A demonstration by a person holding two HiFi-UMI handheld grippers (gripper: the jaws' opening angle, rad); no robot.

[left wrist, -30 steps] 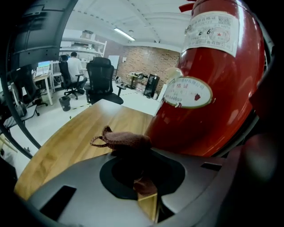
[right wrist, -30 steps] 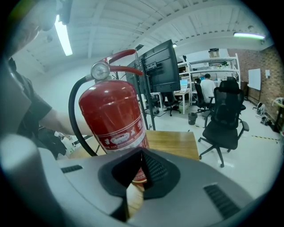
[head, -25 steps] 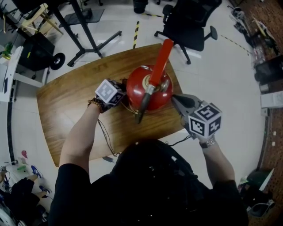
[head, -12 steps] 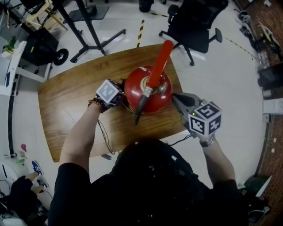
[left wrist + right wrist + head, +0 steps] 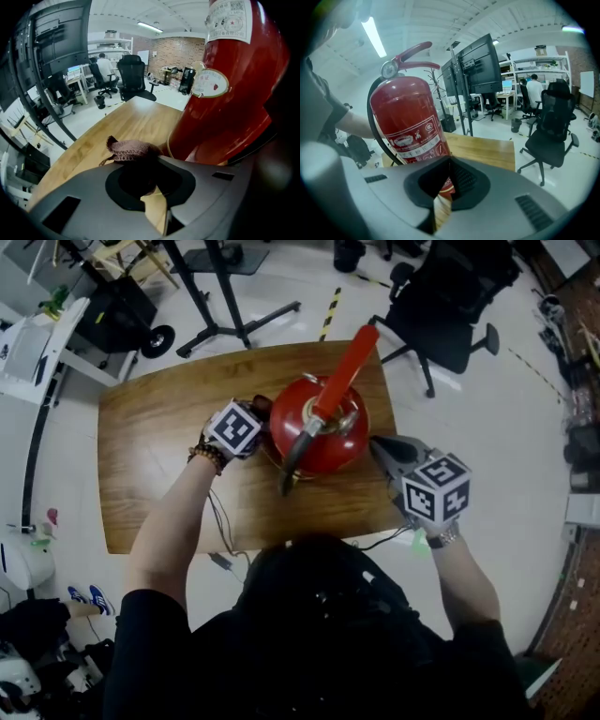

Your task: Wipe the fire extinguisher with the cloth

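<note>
- Fire extinguisher (image 5: 319, 432): red, upright on the wooden table (image 5: 159, 456), toward the table's far right part, between the two grippers.
- Its red lever (image 5: 349, 360) points away from the person. A black hose (image 5: 294, 457) runs down the near side. The left gripper view shows a round sticker and a white label on the cylinder.
- Left gripper (image 5: 157, 159): jaws narrow, clamped on the cloth (image 5: 129, 149), a brownish knitted wad that bunches out past the tips.
- The cloth sits low, just beside the left side of the extinguisher's lower cylinder, above the tabletop.
- In the head view the left gripper's marker cube is right next to the cylinder's left side, and the forearm reaches in over the table.
- Right gripper (image 5: 447, 161): jaws fully together, nothing between them, aimed at the extinguisher's lower right side.
- The right tips are very close to the cylinder. I can't tell whether they touch it, because the gripper body blocks the spot.
- Background: black office chair (image 5: 459, 306) on the floor beyond the table, monitors on a stand (image 5: 480, 61), and a person seated at a desk (image 5: 533, 89) far back.
</note>
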